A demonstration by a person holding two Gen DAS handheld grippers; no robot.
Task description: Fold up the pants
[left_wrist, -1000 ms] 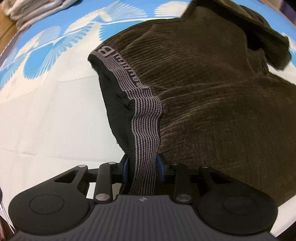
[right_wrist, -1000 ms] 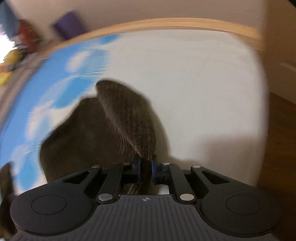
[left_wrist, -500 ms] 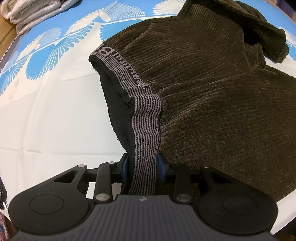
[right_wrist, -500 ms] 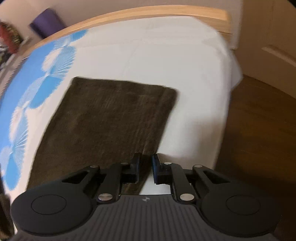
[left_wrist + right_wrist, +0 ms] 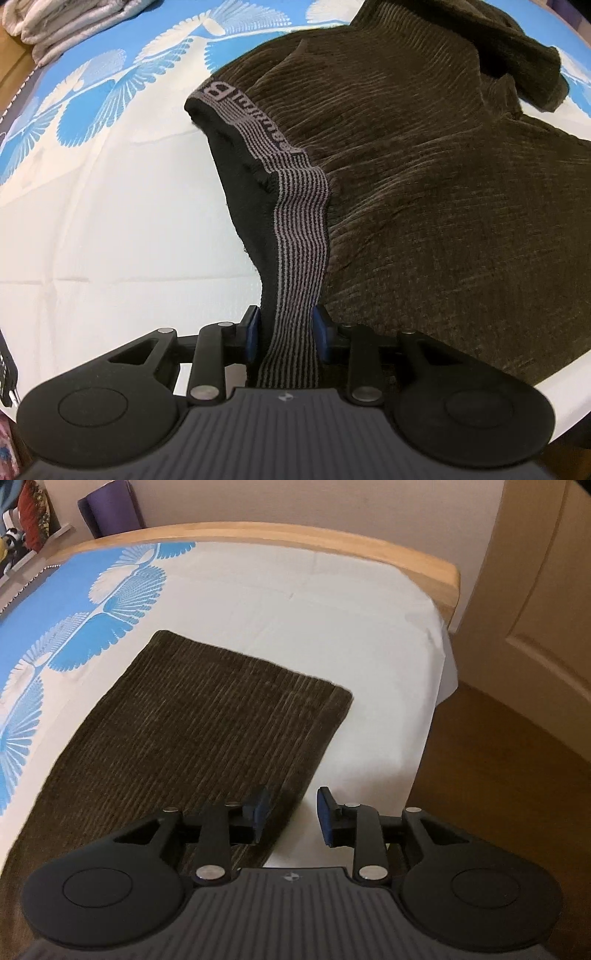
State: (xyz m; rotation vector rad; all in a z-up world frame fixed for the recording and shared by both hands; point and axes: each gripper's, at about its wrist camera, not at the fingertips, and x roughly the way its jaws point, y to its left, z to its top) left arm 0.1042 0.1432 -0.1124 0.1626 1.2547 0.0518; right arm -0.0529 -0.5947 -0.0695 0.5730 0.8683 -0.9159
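Dark brown corduroy pants (image 5: pixel 424 177) lie on the bed, with a grey striped waistband (image 5: pixel 299 229) running down into my left gripper (image 5: pixel 286 328), which is shut on it. The upper part of the pants is bunched at the far right. In the right wrist view a pant leg (image 5: pixel 192 731) lies flat on the white sheet, its hem toward the bed's foot. My right gripper (image 5: pixel 291 814) is open and empty, hovering over the leg's right edge.
The bed has a white sheet (image 5: pixel 332 627) and a blue cover with white fan patterns (image 5: pixel 110 92). Folded pale laundry (image 5: pixel 62 26) sits at the far left. A wooden footboard (image 5: pixel 295 539), a door (image 5: pixel 535 590) and wooden floor (image 5: pixel 498 775) lie beyond.
My right gripper let go of the pant leg, which now lies flat on the bed, and opened wide. My left gripper kept its hold on the waistband.
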